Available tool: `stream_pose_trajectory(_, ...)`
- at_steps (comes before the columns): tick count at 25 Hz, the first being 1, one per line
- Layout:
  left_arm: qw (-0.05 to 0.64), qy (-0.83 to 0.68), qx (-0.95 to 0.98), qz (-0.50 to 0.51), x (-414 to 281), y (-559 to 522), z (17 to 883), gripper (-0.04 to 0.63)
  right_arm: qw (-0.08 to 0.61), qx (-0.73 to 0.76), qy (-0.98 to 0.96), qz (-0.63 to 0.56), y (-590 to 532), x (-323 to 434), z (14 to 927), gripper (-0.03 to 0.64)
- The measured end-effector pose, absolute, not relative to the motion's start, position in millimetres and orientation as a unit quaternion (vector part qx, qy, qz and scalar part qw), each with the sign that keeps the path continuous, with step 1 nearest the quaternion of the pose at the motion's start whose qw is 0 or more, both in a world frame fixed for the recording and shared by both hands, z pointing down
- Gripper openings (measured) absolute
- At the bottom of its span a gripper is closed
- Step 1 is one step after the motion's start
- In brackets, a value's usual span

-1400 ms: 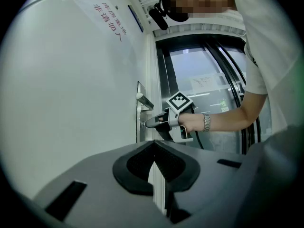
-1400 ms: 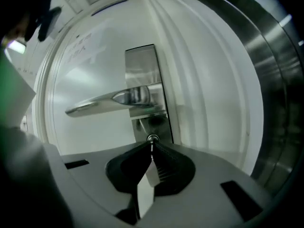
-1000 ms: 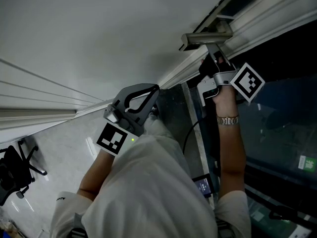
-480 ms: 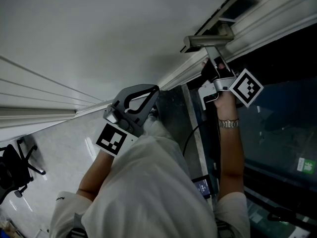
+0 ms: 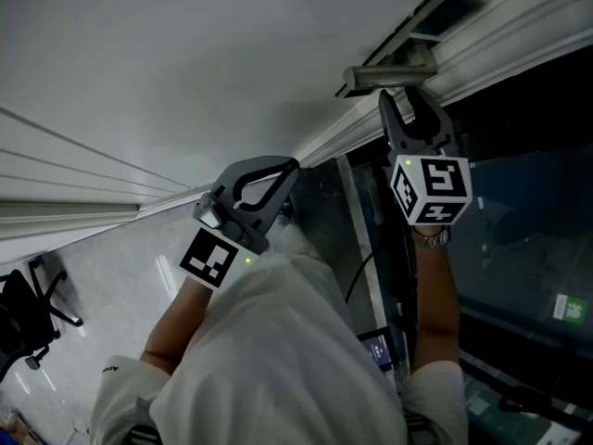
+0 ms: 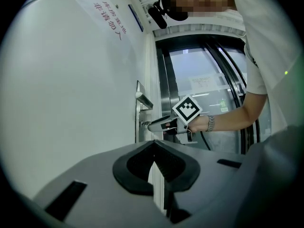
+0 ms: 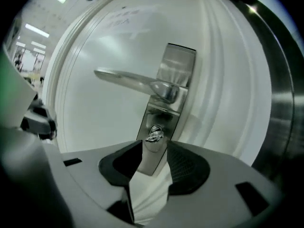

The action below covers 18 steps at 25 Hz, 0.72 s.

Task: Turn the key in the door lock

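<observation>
At the lock plate point(image 7: 164, 122) of the white door point(image 7: 90, 113), my right gripper point(image 7: 154, 148) has just been opening. Its jaws now stand wide and the key point(image 7: 154, 135) sits just beyond their tips, free of both pads. The key is seated in the cylinder low on the plate, below the lever handle point(image 7: 133, 82).

I judge one twist delivered and the key released. Whether the bolt has thrown I cannot tell, so a fresh grip and another turn may remain.

My left gripper point(image 6: 154, 148) hangs well back from the plate, jaws together on nothing.

Only the right gripper view shows the key itself. The head view looks down on the plate from above and hides the key, but it shows both tools at once: the right gripper point(image 5: 403, 100) up at the plate and the left gripper point(image 5: 278, 170) idle. The left gripper view adds the side-on look, with the right gripper point(image 6: 159, 124) level against the plate point(image 6: 140, 118).
</observation>
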State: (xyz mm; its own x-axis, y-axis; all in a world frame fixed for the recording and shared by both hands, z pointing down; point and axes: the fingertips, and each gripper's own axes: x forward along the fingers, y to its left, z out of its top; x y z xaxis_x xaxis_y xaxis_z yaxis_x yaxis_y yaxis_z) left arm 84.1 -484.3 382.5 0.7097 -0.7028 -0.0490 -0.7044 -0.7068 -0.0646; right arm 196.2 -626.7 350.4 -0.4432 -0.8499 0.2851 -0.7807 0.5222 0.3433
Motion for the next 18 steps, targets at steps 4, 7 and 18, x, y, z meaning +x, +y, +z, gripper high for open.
stream_pose_trajectory(4, 0.038, 0.378, -0.925, 0.012, 86.3, -483.8, 382.0, 0.004, 0.320, 0.482, -0.778, -0.244, -623.4, 191.4, 351.6, 0.138)
stream_pose_trajectory(7, 0.039, 0.378, -0.925, 0.013, 86.2, -484.7, 381.8, 0.004, 0.376, 0.475, -0.716, -0.347, -624.3, 189.3, 351.8, 0.138)
stream_pose_trajectory(18, 0.036, 0.386, -0.922, 0.013, 79.5, -484.6, 383.5, 0.003, 0.446, 0.426, -0.599, -0.511, -632.8, 176.5, 350.9, 0.088)
